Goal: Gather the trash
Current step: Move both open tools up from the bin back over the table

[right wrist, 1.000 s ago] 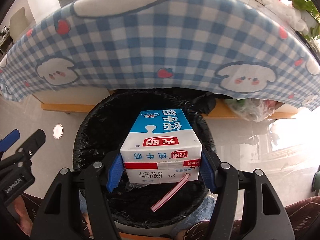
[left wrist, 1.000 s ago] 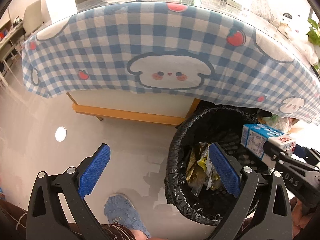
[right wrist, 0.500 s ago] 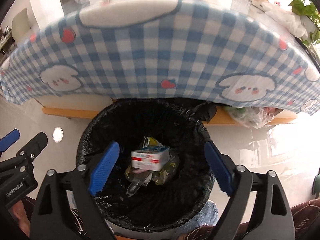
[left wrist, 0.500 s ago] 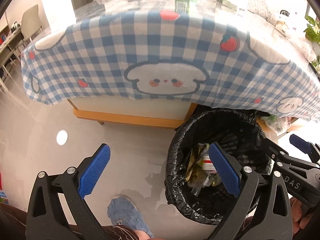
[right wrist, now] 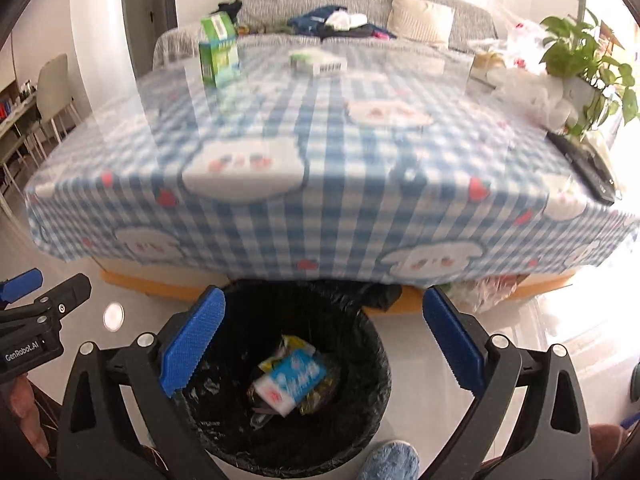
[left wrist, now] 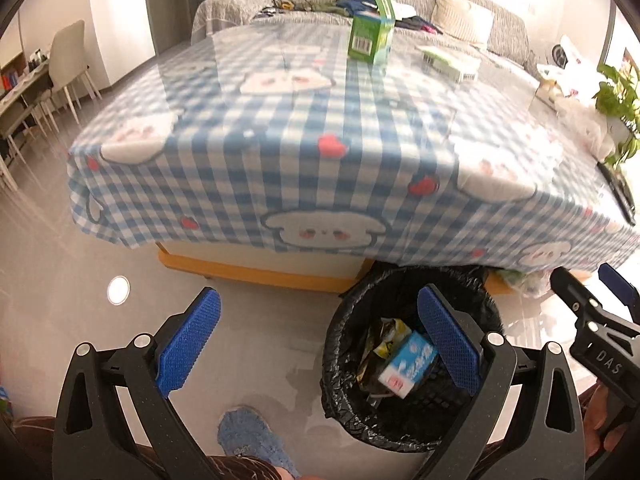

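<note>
A black-lined trash bin (left wrist: 344, 360) (right wrist: 376, 344) stands on the floor at the table's front edge. A blue-and-white milk carton (left wrist: 408, 364) (right wrist: 290, 380) lies inside it on yellow wrappers. My left gripper (left wrist: 318, 344) is open and empty above the floor left of the bin. My right gripper (right wrist: 322, 344) is open and empty above the bin. On the table (left wrist: 280, 128) stand a green carton (left wrist: 370, 30) (right wrist: 218, 50) and a flat white-green box (left wrist: 450, 62) (right wrist: 318, 60).
The table wears a blue checked cloth (right wrist: 320, 200). A potted plant (right wrist: 584, 52) and white plastic bags (right wrist: 532, 92) sit at its right end, a dark remote (right wrist: 584, 164) near the edge. A sofa (right wrist: 340, 4) is behind. A blue slipper (left wrist: 252, 440) is on the floor.
My right gripper opened and dropped the milk carton into the bin. Both grippers then rose and tilted up, so the tabletop came into view.
</note>
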Available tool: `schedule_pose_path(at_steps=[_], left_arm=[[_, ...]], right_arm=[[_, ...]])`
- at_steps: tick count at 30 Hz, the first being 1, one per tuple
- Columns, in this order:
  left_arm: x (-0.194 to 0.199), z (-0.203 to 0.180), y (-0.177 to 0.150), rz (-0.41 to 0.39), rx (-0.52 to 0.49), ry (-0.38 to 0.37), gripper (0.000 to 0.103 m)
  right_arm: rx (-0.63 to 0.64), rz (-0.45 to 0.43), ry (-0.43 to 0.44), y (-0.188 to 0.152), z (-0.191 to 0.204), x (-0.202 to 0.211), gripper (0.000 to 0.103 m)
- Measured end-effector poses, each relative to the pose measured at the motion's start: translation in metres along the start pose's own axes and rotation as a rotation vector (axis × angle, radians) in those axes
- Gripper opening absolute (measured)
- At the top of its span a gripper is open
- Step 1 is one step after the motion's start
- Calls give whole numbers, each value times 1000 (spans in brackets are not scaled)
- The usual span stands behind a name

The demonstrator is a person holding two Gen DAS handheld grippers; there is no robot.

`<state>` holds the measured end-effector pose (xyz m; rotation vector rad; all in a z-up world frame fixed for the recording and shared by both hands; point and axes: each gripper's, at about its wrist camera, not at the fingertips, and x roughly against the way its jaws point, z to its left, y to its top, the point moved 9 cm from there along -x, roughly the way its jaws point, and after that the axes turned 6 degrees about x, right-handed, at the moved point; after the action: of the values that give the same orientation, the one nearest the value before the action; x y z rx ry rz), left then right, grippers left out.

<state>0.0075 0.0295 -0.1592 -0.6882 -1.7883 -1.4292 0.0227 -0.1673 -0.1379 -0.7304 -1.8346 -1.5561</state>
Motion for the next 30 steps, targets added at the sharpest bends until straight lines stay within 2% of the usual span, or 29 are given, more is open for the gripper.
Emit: schedule_pose_path(at_steps=[7,13,19,30], left_arm=[[15,-4,21,-33,3,-20,97],[13,-15,38,-47,-35,-13,97],[-8,-28,61,-36,-52,-9,97],[-40,-43,107,-28,-31,-27,97]], right_arm=[[-10,-46,9,31,-11,7,95],[-1,-56,17,57,-19,-1,95],[0,-64,16,87,-26,-17,95],[1,-57,20,118,-33,-49,95]])
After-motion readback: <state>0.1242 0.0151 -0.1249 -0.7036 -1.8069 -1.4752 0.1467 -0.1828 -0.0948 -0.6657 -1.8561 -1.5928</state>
